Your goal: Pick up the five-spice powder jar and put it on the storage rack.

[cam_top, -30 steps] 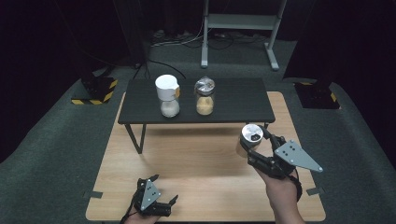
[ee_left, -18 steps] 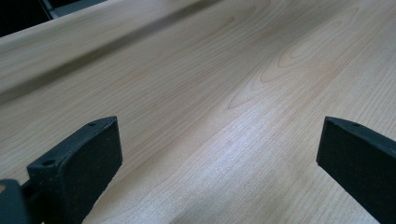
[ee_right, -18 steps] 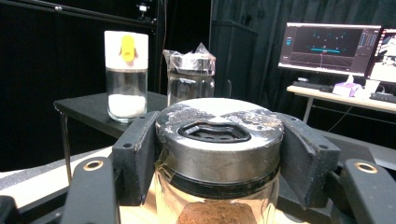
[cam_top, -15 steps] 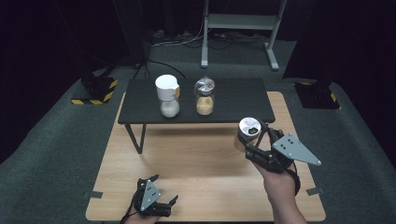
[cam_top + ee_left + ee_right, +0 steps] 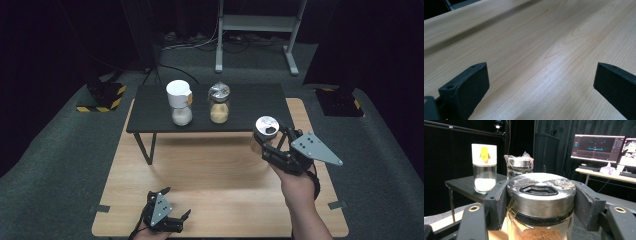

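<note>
you face a light wooden table (image 5: 200, 170) set on grey carpeted floor (image 5: 60, 165), its grain running bare under your left gripper (image 5: 162, 215), which rests at the near edge. a low black shelf (image 5: 250, 102) stands on thin legs at the table's far side. on it sit a white-lidded jar (image 5: 180, 102) of white powder and, just beside it, a metal-lidded jar (image 5: 219, 103) of tan powder, both upright.

No text, label, brand or number can be read; the monitor (image 5: 597, 147) at two o'clock is too blurred.
</note>
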`<state>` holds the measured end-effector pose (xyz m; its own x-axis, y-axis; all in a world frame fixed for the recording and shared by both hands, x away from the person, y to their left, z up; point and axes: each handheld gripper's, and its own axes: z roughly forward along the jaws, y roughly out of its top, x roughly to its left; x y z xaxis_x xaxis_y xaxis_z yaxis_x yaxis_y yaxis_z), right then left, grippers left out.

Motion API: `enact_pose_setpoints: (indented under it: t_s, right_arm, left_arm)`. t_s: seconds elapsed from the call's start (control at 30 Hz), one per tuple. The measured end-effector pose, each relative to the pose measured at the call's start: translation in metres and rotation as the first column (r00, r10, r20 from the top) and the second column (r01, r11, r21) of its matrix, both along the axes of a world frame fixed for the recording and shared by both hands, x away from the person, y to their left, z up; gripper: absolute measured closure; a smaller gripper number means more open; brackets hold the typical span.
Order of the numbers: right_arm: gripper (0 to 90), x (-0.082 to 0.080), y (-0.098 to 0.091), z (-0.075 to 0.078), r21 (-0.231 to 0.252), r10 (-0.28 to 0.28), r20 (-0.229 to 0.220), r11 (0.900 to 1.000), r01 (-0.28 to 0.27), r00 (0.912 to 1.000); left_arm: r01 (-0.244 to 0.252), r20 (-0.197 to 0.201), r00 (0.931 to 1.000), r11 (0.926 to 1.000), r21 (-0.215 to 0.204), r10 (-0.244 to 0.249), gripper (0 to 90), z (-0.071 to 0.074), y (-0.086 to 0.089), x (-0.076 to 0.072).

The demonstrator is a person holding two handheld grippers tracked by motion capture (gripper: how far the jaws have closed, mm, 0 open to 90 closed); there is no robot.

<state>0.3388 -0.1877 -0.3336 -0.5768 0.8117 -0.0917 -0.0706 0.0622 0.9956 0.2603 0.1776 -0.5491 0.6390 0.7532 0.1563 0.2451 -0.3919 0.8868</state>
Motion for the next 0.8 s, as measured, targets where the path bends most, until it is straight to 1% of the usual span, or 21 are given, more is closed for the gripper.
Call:
enact_pose_setpoints:
  t_s: [0.23, 0.43, 0.67, 0.8]
  right_arm:
    - [34.5, 0.008, 0.003, 0.007, 0.006, -0.004, 0.002, 1.0000, 0.004, 1.0000]
    - [34.6, 0.018, 0.006, 0.015, 0.000, -0.011, 0.007, 0.9999, 0.011, 0.9999]
    - [34.6, 0.027, 0.006, 0.020, 0.002, -0.025, 0.015, 0.9997, 0.025, 0.9996]
    - [34.5, 0.032, 0.006, 0.021, 0.009, -0.029, 0.014, 0.9995, 0.029, 0.9995]
  left_arm:
    - [0.000, 0.001, 1.0000, 1.0000, -0.002, 0.000, 0.5, 0.000, 0.001, 0.000]
    - [0.005, 0.004, 1.0000, 1.0000, -0.008, -0.005, 0.5, 0.000, 0.001, 0.000]
    - [0.008, -0.001, 1.0000, 0.9996, -0.027, -0.008, 0.5, 0.000, 0.003, 0.000]
    - [0.011, 0.002, 0.9999, 0.9997, -0.022, -0.011, 0.5, 0.000, 0.002, 0.000]
